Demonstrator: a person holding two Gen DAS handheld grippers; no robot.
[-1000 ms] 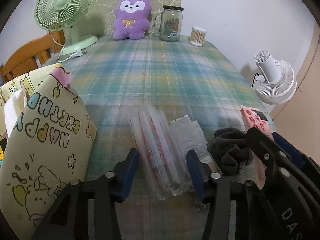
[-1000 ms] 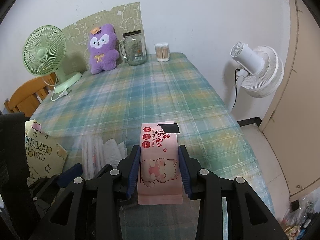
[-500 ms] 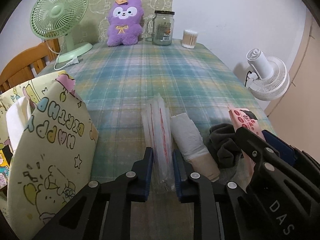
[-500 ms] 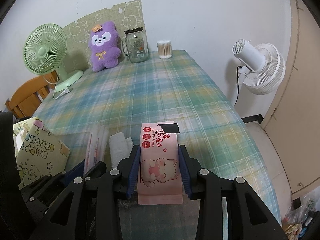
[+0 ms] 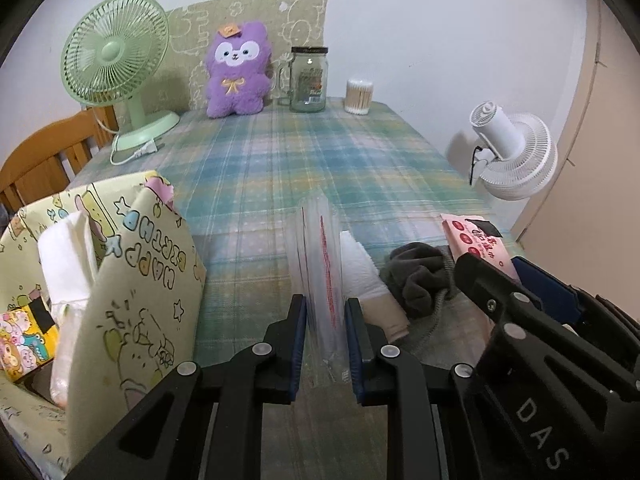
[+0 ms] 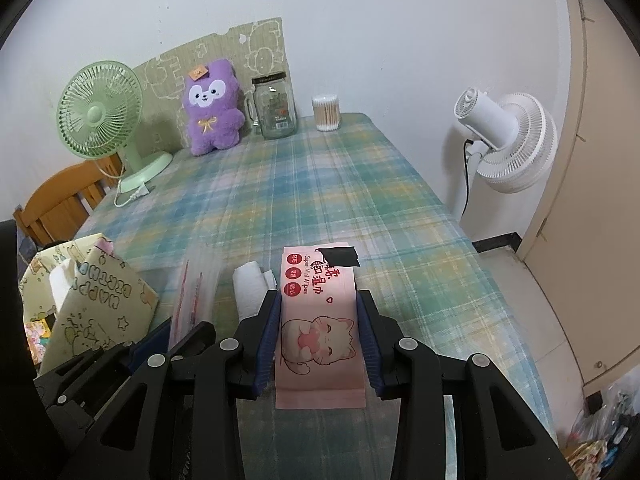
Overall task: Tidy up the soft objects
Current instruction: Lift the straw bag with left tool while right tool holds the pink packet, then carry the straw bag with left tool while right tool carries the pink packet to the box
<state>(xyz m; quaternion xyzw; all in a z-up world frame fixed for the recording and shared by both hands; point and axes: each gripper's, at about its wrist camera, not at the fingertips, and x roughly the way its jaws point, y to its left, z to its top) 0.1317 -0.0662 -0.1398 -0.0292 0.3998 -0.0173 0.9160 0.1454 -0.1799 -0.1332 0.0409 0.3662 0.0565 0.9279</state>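
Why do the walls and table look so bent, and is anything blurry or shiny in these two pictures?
Left wrist view: the fisheye lens bows the door and leaves dark corners; the clear bag in the left gripper looks smeared; the jar carries a small glint. Right wrist view: the same bending curves the table edge; the wipes pack is sharp, the bag blurred; light is soft, shadows faint.

Left hand-held gripper (image 5: 325,312) angled downward, blue pads pinched tight on a clear plastic bag (image 5: 320,248), right hand-held gripper (image 6: 318,320) just beside it, likewise angled down, pads clamped on a pink wipes pack (image 6: 318,320)
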